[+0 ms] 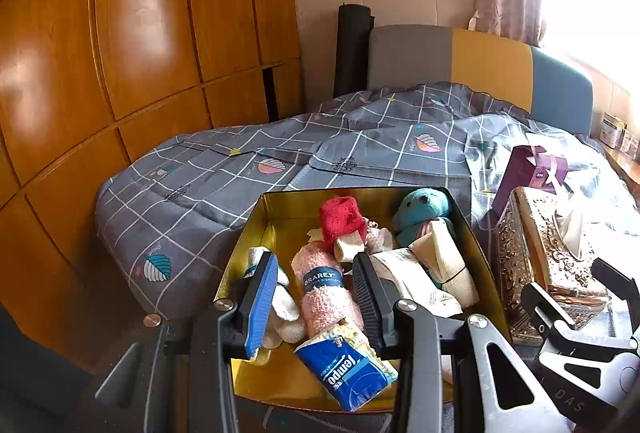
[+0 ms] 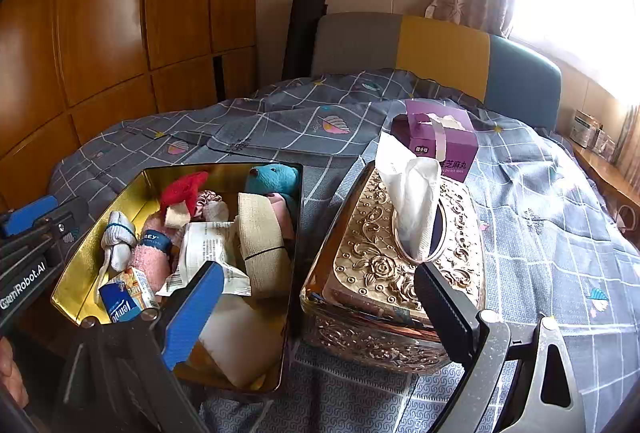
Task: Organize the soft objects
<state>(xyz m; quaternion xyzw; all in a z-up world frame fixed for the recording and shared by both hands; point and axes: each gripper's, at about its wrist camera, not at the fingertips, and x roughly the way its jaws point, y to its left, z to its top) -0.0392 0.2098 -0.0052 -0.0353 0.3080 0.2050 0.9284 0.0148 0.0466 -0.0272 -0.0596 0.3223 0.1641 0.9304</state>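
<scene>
A gold tin [image 1: 256, 225] [image 2: 120, 193] sits on the bed with soft things in it: a teal bear [image 1: 420, 209] [image 2: 272, 177], a red sock [image 1: 340, 217], a pink rolled towel [image 1: 324, 285] [image 2: 146, 257], white socks [image 1: 286, 305], a beige bandage roll [image 1: 444, 261] [image 2: 260, 233] and a blue Tempo tissue pack [image 1: 348, 369] [image 2: 120, 301]. My left gripper [image 1: 316, 297] [image 2: 44, 217] hovers over the tin's near left side, jaws apart, pressing on nothing. My right gripper [image 2: 320, 313] [image 1: 576, 289] stands wide open above the gap between tin and tissue box, holding nothing.
An ornate gold tissue box [image 2: 380, 265] [image 1: 552, 253] stands right of the tin, with a purple carton [image 2: 436, 137] behind it. Grey checked bedding [image 2: 280, 121] covers the bed. A wooden wardrobe [image 1: 120, 53] lines the left; a padded headboard [image 2: 440, 53] is at the back.
</scene>
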